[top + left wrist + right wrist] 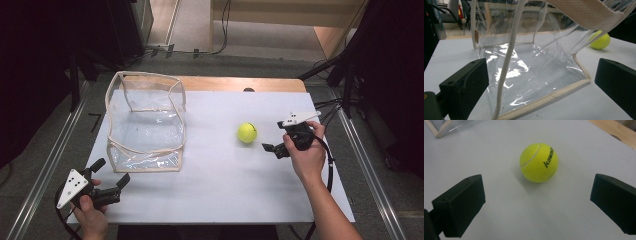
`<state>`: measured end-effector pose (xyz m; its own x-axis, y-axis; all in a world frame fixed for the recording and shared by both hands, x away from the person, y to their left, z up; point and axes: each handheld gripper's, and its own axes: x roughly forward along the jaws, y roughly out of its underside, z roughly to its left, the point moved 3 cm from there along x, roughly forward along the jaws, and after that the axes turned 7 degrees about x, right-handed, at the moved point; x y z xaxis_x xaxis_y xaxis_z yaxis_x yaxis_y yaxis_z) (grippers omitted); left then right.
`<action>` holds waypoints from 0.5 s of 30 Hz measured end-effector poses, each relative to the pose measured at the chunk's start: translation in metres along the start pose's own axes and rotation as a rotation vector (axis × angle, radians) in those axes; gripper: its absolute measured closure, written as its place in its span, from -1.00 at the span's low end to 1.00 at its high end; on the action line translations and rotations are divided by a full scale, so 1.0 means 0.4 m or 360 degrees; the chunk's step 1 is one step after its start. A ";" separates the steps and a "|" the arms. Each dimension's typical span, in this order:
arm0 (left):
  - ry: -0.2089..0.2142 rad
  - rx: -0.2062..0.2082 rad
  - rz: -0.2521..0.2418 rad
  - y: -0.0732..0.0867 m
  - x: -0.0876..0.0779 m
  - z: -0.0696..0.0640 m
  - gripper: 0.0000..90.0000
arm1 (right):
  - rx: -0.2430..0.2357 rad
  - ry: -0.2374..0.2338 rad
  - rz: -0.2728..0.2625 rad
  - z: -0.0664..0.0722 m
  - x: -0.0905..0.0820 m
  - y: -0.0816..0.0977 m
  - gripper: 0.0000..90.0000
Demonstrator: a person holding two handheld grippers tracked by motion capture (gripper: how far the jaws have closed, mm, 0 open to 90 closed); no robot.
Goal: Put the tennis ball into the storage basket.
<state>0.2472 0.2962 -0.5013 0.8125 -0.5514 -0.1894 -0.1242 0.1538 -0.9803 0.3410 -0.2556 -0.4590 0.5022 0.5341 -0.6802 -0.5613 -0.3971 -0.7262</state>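
Here the step in hand looks like a grasp of the tennis ball [247, 133] by the right gripper [270, 148], probably so it can go into the clear bag [145, 122] that the left gripper [111, 173] is facing. To do it well, the right gripper should travel straight toward the ball, low over the desk [225, 185], with its 2 fingers kept spread until the ball sits between them at its widest line; closing early or off-centre would likely squirt the round ball away across the smooth top. In the right gripper view the ball [539, 162] lies ahead of the spread fingers [461, 205], roughly centred on the gap but beyond the tips, untouched and resting on the desk. Relative to the ball, the bag stands well apart toward the left gripper's side, its soft walls sagging and its trimmed rim open upward. In the left gripper view that gripper's fingers [466, 87] are also spread and pinch nothing, the bag's near lower edge [544, 100] lying just ahead of them and a bag strap [507, 62] hanging across the gap; the ball [600, 40] shows beyond the bag's far corner. A steadying hold on the bag's rim would help, since the film looks floppy.
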 end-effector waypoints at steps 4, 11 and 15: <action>0.0000 -0.0004 -0.0005 0.000 -0.001 0.000 -1.00 | -0.0004 -0.0018 0.0061 -0.006 0.016 0.001 -1.00; -0.0002 -0.0002 -0.0003 0.000 -0.001 -0.001 -1.00 | -0.0020 -0.0044 0.0141 -0.013 0.036 -0.010 -1.00; -0.0002 -0.0003 -0.0006 0.000 -0.002 0.000 -1.00 | -0.0031 -0.0049 0.0168 -0.016 0.046 -0.024 -1.00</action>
<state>0.2466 0.2964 -0.5012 0.8135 -0.5510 -0.1859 -0.1225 0.1501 -0.9810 0.3598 -0.2470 -0.4652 0.4203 0.5114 -0.7495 -0.5968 -0.4665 -0.6529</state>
